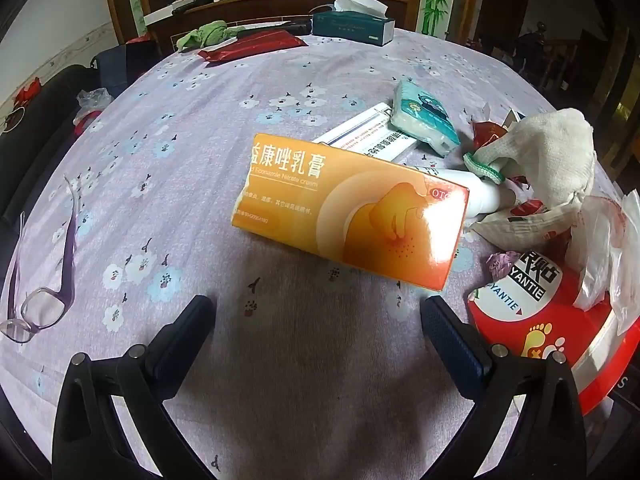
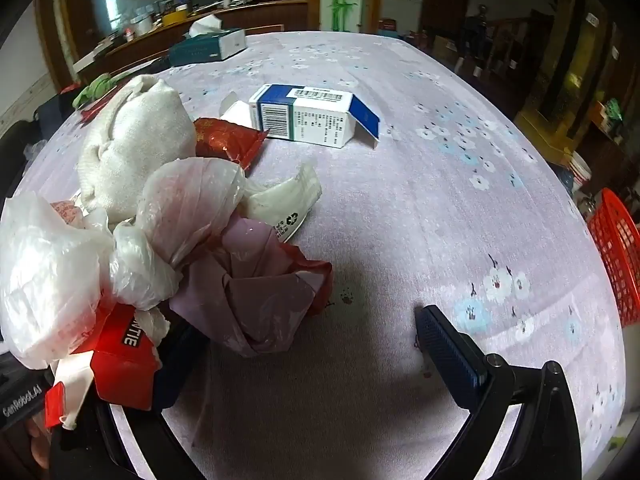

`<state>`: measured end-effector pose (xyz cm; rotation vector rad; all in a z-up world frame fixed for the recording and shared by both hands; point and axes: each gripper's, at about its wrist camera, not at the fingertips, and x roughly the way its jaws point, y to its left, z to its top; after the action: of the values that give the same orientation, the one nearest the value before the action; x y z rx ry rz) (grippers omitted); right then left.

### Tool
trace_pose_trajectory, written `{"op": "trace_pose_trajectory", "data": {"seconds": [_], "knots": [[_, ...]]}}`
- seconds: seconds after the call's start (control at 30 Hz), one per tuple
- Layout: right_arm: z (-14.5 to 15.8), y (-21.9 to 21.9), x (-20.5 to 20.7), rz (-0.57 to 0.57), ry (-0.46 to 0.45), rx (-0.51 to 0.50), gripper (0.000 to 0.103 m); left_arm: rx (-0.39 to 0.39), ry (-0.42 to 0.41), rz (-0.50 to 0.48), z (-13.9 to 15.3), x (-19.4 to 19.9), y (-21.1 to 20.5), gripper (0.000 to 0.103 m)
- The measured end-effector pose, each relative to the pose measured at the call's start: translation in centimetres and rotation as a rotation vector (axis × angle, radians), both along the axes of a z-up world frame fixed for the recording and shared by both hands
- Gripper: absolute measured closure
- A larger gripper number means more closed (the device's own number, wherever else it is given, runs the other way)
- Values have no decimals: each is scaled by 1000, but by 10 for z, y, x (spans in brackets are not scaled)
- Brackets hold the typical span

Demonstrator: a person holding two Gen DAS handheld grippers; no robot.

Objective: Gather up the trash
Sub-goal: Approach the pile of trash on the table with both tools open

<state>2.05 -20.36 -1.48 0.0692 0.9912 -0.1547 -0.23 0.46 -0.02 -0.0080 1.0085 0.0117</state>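
In the left wrist view an orange cream box (image 1: 352, 208) lies on the flowered tablecloth just ahead of my open left gripper (image 1: 318, 312), nothing between its fingers. Behind it are a white carton (image 1: 360, 136), a teal tissue pack (image 1: 424, 120) and a white cloth glove (image 1: 548, 160). A red round box (image 1: 540, 320) sits at the right. In the right wrist view my right gripper (image 2: 312, 356) stands open; its left finger is mostly hidden under a heap of plastic bags (image 2: 52, 272), a lilac bag (image 2: 256, 292) and the red box (image 2: 120, 360). A blue-white carton (image 2: 316, 116) lies farther off.
Purple glasses (image 1: 44, 280) lie at the table's left edge. A green tissue box (image 1: 352, 24), a red packet (image 1: 252, 46) and a green cloth (image 1: 204, 34) sit at the far side. A red mesh basket (image 2: 616, 256) stands beyond the table's right edge.
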Motion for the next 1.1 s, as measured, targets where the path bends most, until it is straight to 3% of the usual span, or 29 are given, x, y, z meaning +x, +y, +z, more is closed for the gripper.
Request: {"op": "trace_pose_trajectory", "data": {"seconds": [0.17, 0.27, 0.33, 0.6, 0.73, 1.1], "knots": [[-1, -3, 1, -2, -2, 6, 0, 10, -68, 12, 13, -16, 1, 0], [2, -3, -5, 127, 34, 18, 1, 0, -136, 27, 23, -39, 3, 0], [5, -5, -17, 128, 22, 14, 1, -2, -173, 19, 29, -52, 3, 0], [49, -22, -102, 142, -203, -25, 0, 16, -432, 16, 70, -131, -13, 0], [63, -29, -131, 109, -298, -78, 0, 21, -507, 13, 78, -158, -29, 0], [68, -54, -157, 94, -394, -81, 0, 21, -523, 9, 74, -174, -50, 0]]}}
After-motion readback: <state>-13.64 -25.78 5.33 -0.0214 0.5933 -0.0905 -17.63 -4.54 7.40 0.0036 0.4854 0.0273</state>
